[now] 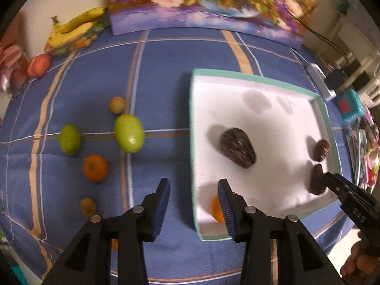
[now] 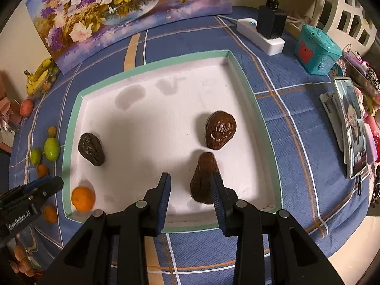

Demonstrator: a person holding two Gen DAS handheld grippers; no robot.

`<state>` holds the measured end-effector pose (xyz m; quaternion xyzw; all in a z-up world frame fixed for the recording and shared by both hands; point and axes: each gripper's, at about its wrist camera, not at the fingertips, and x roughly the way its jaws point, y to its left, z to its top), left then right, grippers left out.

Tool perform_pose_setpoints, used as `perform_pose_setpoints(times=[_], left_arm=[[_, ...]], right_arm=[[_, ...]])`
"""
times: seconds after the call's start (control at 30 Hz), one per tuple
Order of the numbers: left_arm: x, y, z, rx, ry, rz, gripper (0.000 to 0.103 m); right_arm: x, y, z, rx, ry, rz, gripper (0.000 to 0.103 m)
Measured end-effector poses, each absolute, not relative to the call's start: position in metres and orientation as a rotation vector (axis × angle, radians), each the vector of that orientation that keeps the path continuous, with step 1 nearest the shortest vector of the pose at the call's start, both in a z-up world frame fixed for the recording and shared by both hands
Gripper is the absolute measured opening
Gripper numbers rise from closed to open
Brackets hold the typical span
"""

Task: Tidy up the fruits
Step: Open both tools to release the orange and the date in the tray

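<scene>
Covering the table, a blue plaid cloth (image 1: 154, 76) bears a white tray (image 2: 142, 109); both claws gape empty.

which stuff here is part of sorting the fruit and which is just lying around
Part of the job: white tray; three dark brown fruits and an orange in it; green fruits, orange and small yellowish fruits on the cloth.

Lying about: flower painting, power strip, teal box, phone.

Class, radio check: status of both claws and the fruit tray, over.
Left claw open, empty, at tray edge. Right claw open, empty, over tray. Tray holds three dark fruits, one orange. Limes on cloth. Nothing blocking.
</scene>
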<state>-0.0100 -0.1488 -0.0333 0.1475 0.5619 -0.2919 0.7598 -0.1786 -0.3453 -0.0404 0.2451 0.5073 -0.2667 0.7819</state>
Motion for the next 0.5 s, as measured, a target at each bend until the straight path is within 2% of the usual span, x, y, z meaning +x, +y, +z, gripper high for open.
perform_pose_setpoints(times=[0.2, 0.3, 0.5], left_arm=[[0.004, -0.137, -0.033, 0.274, 1.240, -0.596, 0.048], [0.005, -0.137, -0.035, 0.276, 1.244, -0.582, 0.053], [0.005, -0.138, -0.037, 0.327, 1.229, -0.533, 0.082]], right_arm=[[-0.176, -0.345, -0.033, 0.521, 1.060, -0.579, 0.036], [-0.175, -0.344, -0.033, 0.519, 1.061, -0.578, 0.036], [-0.173, -0.342, -0.035, 0.514, 1.069, -0.569, 0.036]])
